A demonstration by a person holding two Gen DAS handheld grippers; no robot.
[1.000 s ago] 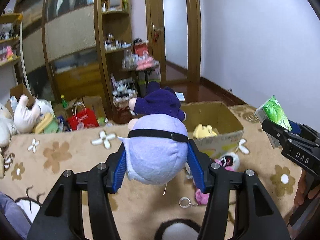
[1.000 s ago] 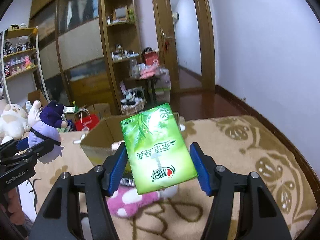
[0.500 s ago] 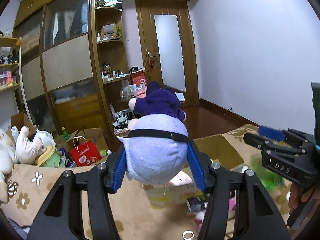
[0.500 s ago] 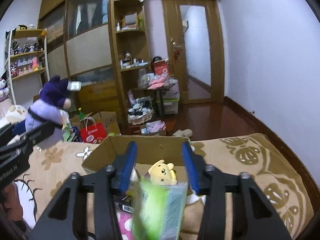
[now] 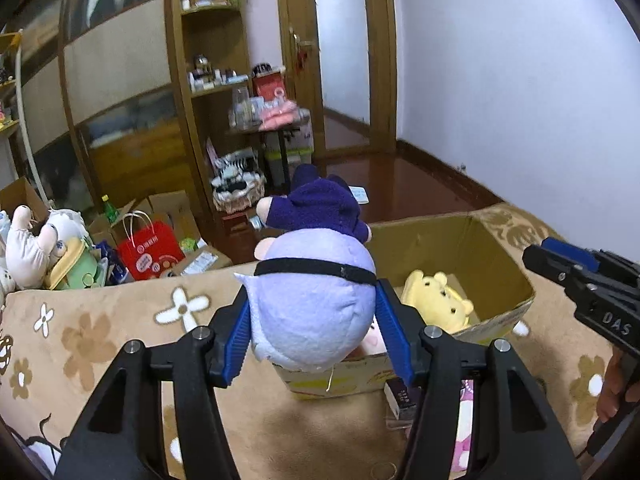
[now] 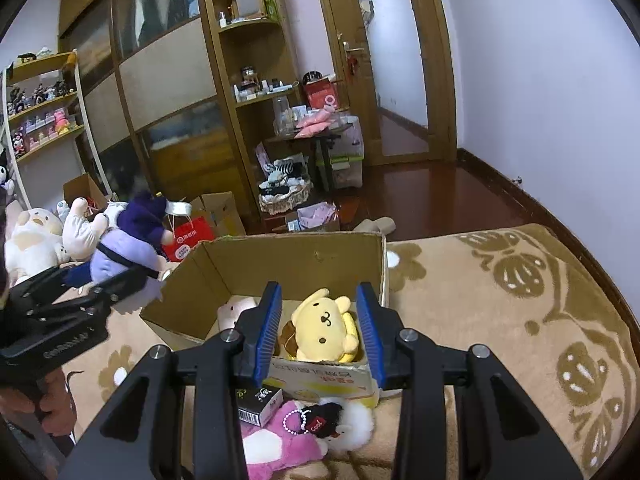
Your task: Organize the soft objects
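A plush doll (image 5: pixel 312 316) with a lilac body and a dark purple hat sits between the blue pads of my left gripper (image 5: pixel 312 292). The pads still press on it while the jaws are opening. It hangs over the near left corner of the open cardboard box (image 5: pixel 500 248). A yellow plush dog (image 6: pixel 324 328) lies inside the box (image 6: pixel 304 260). My right gripper (image 6: pixel 320 290) hovers at the box's near edge, drawn in to a narrow gap with nothing between its pads. It enters the left wrist view as the right gripper (image 5: pixel 560 256) on the right.
A pink plush (image 6: pixel 280 440) with a white fluffy toy and a small black carton (image 6: pixel 260 400) lie on the brown flowered blanket (image 6: pixel 500 320) before the box. More plush toys (image 6: pixel 36 240) pile up at far left, beside a red bag (image 6: pixel 188 236). Shelves and a door stand behind.
The right gripper let go of the green pack, which fell out of sight, and its jaws drew in. Both grippers moved toward the box, the left still carrying the purple doll.
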